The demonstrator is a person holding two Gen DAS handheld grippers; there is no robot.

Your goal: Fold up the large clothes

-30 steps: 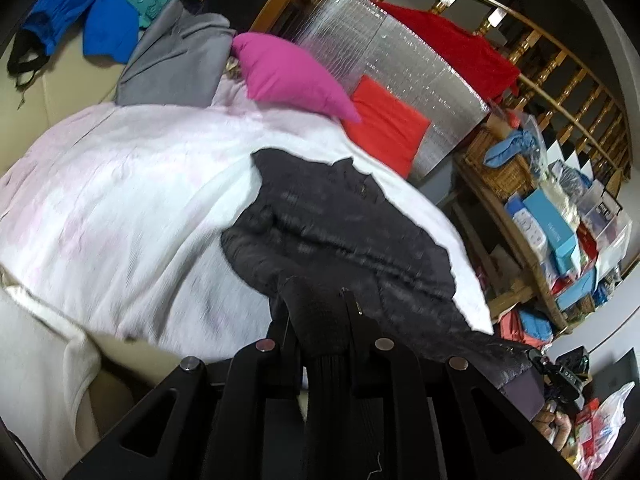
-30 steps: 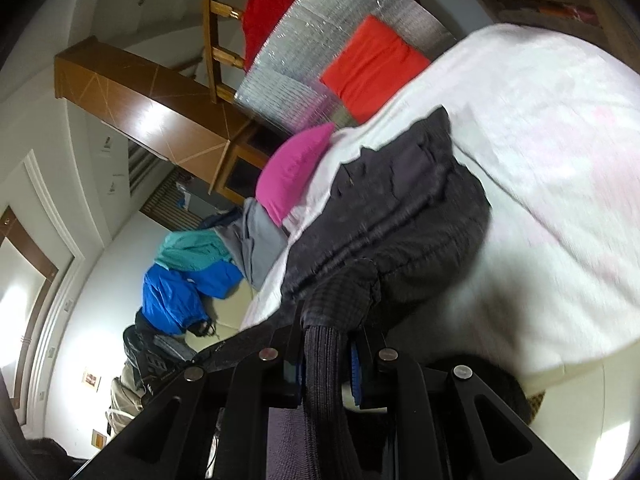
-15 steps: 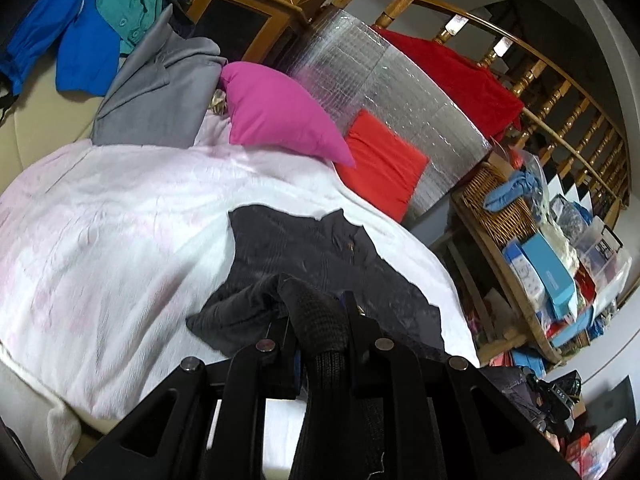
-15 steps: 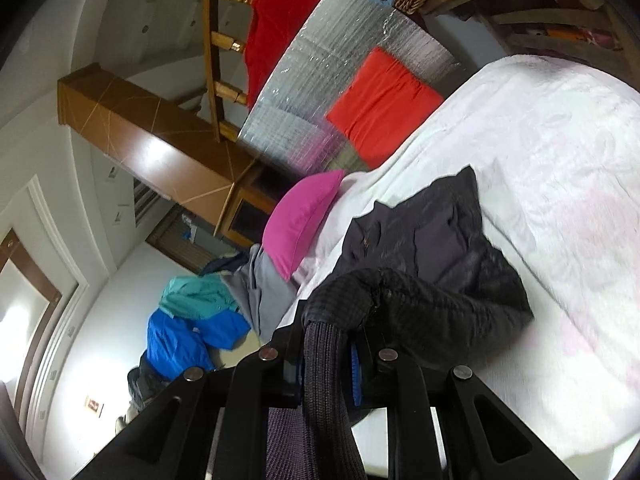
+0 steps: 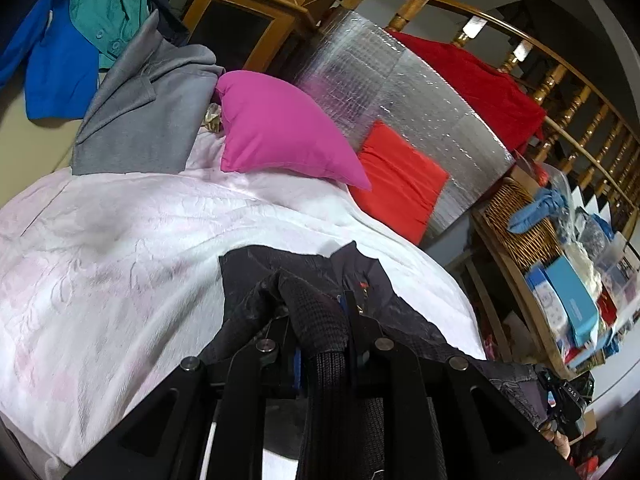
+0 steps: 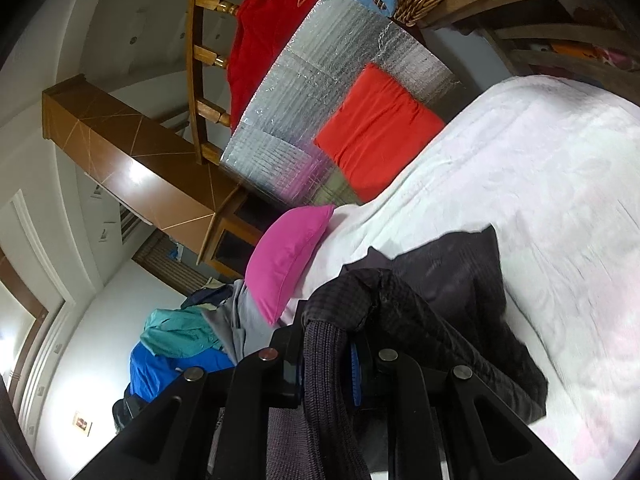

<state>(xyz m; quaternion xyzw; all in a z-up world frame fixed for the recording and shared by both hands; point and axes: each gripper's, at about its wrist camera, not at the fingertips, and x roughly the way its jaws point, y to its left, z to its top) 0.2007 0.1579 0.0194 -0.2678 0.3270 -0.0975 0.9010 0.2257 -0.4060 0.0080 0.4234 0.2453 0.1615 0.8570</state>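
A large black jacket (image 5: 256, 276) lies on the white bedspread (image 5: 120, 264), partly lifted and bunched toward me. My left gripper (image 5: 318, 320) is shut on its ribbed knit hem, which runs back between the fingers. In the right wrist view the same jacket (image 6: 460, 280) drapes over the white bedspread (image 6: 560, 184). My right gripper (image 6: 326, 336) is shut on another ribbed part of the hem. Both grippers hold the cloth above the bed. The fingertips are hidden by the cloth.
A magenta pillow (image 5: 280, 132), a red cushion (image 5: 400, 184) and a silver foil panel (image 5: 400, 92) stand at the far side of the bed. A grey coat (image 5: 148, 108) and blue and teal garments (image 5: 60, 52) lie at the left. Cluttered shelves (image 5: 560, 280) stand at the right.
Both grippers have carried the hem forward over the jacket toward the collar. Less of the jacket shows flat on the bed, and the pillows look closer.
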